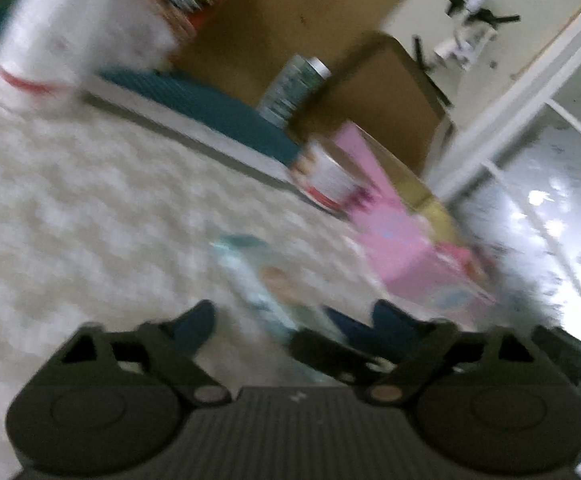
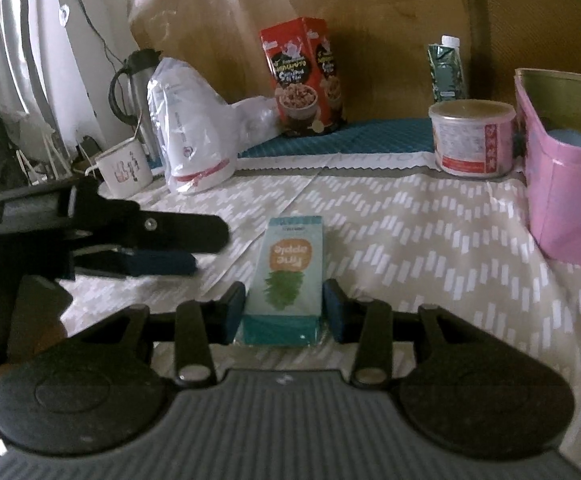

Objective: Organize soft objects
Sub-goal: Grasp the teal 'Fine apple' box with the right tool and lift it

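We see a beige cloth (image 2: pixel 430 248) with a white dashed zigzag pattern. On it, a pack (image 2: pixel 290 272) in pale aqua with a teal end, an orange patch with white letters and a green leafy print. Pink box (image 2: pixel 562 208) with a tan inside. Red carton (image 2: pixel 302 76) with dark panels and a bowl picture. Teal quilted mat (image 2: pixel 330 136). White tub (image 2: pixel 470 140) with a red band and a cream lid. Dark green patterned carton (image 2: pixel 446 72) with a white cap. White bag (image 2: pixel 190 128) with a red stripe. White mug (image 2: pixel 124 168) with small pink prints. Gripper pads (image 2: pixel 234 312) blue, bodies black. The left wrist view is blurred, with the pink box (image 1: pixel 410 248) and teal mat (image 1: pixel 210 108) showing there.
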Demonstrator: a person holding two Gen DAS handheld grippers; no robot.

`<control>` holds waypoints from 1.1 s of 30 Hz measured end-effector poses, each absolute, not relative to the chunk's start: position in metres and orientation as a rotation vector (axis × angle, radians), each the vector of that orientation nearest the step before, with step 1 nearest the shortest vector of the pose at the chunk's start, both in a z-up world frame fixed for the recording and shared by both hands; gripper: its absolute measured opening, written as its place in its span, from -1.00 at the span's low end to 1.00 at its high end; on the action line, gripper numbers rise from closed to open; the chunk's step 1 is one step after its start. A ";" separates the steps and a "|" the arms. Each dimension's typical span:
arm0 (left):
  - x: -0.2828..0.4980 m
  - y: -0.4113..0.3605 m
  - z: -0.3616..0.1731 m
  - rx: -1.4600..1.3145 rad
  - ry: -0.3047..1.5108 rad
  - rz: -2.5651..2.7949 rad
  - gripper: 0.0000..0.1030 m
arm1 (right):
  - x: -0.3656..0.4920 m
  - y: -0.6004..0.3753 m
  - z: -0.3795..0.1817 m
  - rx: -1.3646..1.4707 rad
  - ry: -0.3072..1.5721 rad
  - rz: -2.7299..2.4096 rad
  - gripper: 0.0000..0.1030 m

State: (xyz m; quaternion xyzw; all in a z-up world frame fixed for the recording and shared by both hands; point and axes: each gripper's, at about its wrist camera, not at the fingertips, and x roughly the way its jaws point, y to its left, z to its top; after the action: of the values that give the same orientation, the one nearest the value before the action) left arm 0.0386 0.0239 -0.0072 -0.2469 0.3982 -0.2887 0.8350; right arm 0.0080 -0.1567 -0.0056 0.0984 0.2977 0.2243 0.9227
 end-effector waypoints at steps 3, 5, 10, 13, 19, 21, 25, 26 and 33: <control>0.042 0.004 -0.005 -0.480 0.865 -0.609 0.04 | 0.002 -0.159 -0.002 0.205 0.576 0.460 -0.13; 0.044 -0.006 -0.001 -0.468 0.862 -0.625 -0.12 | -0.001 -0.163 0.000 0.196 0.558 0.423 -0.13; 0.050 -0.043 0.029 -0.434 0.806 -0.742 -0.19 | -0.008 -0.194 0.012 0.233 0.490 0.337 -0.15; 0.052 -0.072 0.048 -0.364 0.775 -0.794 -0.18 | -0.015 -0.211 0.026 0.240 0.413 0.299 -0.62; 0.055 -0.093 0.053 -0.279 0.807 -0.737 -0.09 | -0.022 -0.234 0.031 0.160 0.407 0.291 -0.77; 0.055 -0.085 0.043 -0.304 0.851 -0.713 -0.07 | -0.025 -0.238 0.022 0.130 0.452 0.305 -0.62; 0.051 -0.058 0.026 -0.376 0.907 -0.645 0.12 | -0.031 -0.241 0.011 0.089 0.499 0.394 0.20; 0.050 -0.052 0.022 -0.401 0.919 -0.635 0.17 | -0.031 -0.236 0.009 0.056 0.500 0.404 0.22; 0.051 -0.051 0.006 -0.431 0.987 -0.605 0.42 | 0.002 -0.205 -0.009 -0.038 0.612 0.447 -0.11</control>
State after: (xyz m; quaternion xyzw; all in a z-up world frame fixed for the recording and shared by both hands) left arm 0.0508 -0.0512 0.0062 -0.2023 0.4627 -0.2839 0.8151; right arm 0.0016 -0.2050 -0.0092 -0.0185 0.2988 0.2184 0.9288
